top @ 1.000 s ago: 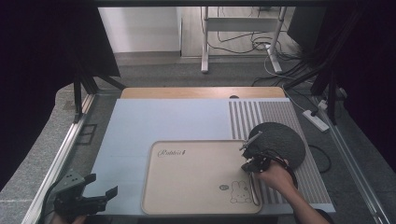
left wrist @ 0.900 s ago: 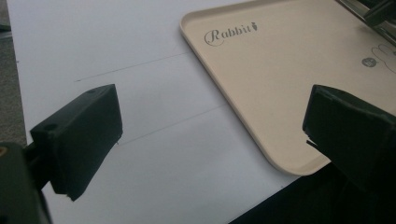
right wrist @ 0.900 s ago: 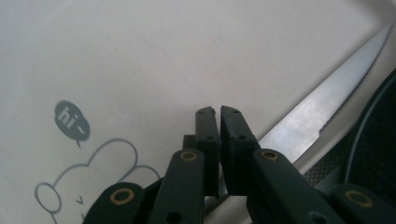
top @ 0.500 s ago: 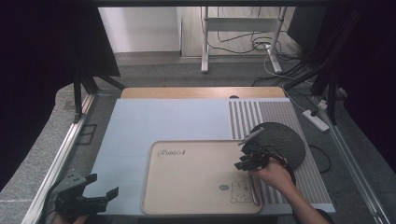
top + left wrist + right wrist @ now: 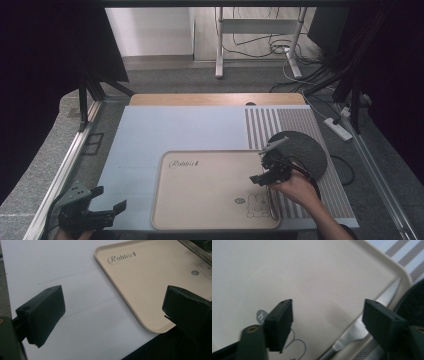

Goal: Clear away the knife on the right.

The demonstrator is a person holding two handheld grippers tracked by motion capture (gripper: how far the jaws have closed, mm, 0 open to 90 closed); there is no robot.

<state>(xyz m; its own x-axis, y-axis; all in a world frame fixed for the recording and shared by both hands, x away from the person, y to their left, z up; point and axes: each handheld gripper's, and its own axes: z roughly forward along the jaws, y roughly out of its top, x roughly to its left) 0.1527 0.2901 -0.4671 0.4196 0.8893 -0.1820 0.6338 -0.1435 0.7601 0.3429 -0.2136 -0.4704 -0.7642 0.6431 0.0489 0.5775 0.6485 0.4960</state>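
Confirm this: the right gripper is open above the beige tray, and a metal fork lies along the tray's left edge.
Wrong edge. The fork lies along the tray's right edge, beside the dark round mat, as the high view shows. The right gripper is indeed open above the tray.

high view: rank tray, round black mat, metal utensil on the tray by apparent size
1. Tray, clearly the largest.
2. Round black mat, partly hidden behind the right gripper.
3. Metal utensil, a thin strip along the tray's right rim; its top end is hidden by the hand, but smallest regardless.

The utensil [image 5: 352,336] along the tray's [image 5: 387,265] right rim is blurred, its ends cut off. The right gripper [image 5: 265,167] hides part of the dark round mat [image 5: 305,150].
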